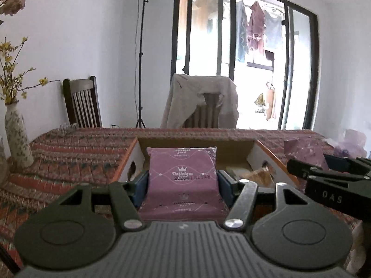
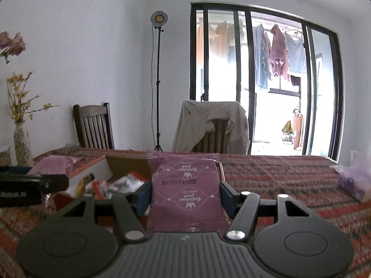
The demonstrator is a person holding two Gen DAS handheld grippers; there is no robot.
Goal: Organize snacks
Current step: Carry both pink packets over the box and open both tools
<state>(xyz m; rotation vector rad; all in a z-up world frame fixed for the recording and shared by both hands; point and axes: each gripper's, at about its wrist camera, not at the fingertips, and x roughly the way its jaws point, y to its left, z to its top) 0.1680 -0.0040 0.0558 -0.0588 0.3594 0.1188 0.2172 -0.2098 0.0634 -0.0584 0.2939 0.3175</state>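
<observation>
Left claw (image 1: 183,180) clamped on a purple snack packet (image 1: 183,178), blue pads pressing both side edges, print reads upright, packet sits dead centre in the left wrist view. Right claw (image 2: 184,193) clamped on a second purple snack packet (image 2: 185,185), same pinch on both side edges, print upside down. Both packets are held up off the tabletop (image 2: 289,185), which wears a red patterned cloth. Open cardboard box (image 1: 231,144) sits on the tabletop right behind the left packet, flaps out at 10 and 2 o'clock; in the right wrist view the same box is at 9 o'clock of the right packet with mixed wrappers (image 2: 120,183) inside. Right claw's body shows at 3 o'clock in the left view, with its packet poking up behind it; left claw's body shows at 9 o'clock in the right view. Pale plastic bag (image 2: 354,178) lies at 3 o'clock on the tabletop, well apart from the box. Flower vase (image 1: 17,134) at 9 o'clock on the tabletop edge. Two chairs and a light stand (image 2: 158,81) behind at 12 o'clock.
</observation>
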